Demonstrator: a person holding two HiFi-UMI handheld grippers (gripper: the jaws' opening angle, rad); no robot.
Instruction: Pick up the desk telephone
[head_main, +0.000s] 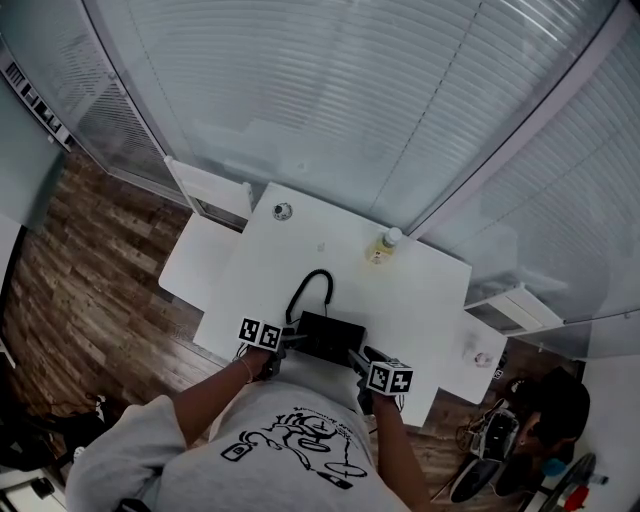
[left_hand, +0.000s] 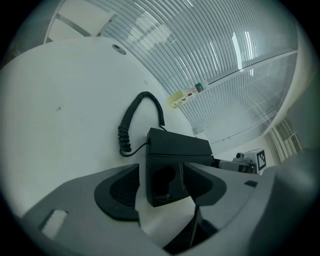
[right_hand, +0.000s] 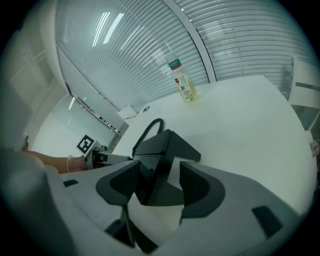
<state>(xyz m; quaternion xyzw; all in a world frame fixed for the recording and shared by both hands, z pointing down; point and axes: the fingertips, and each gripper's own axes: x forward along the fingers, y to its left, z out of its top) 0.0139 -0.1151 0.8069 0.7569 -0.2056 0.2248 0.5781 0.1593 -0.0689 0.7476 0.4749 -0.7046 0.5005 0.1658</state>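
Observation:
A black desk telephone (head_main: 330, 338) lies on the white table (head_main: 420, 290) near its front edge, and its coiled cord (head_main: 305, 290) loops away toward the back. My left gripper (head_main: 287, 342) is at the phone's left end and my right gripper (head_main: 357, 360) at its right end. In the left gripper view the phone's end (left_hand: 172, 165) stands between the open jaws of the left gripper (left_hand: 161, 192), with a strip of white table showing beside one pad (left_hand: 117, 192). In the right gripper view a corner of the phone (right_hand: 160, 155) sits inside the open right gripper (right_hand: 159, 187), clear of the right-hand pad (right_hand: 200, 187).
A small drink bottle (head_main: 385, 245) stands at the table's back edge, and a small round object (head_main: 282, 210) lies at the back left corner. White furniture (head_main: 200, 250) stands against the table's left side and more (head_main: 515, 305) on the right. Glass walls with blinds lie behind.

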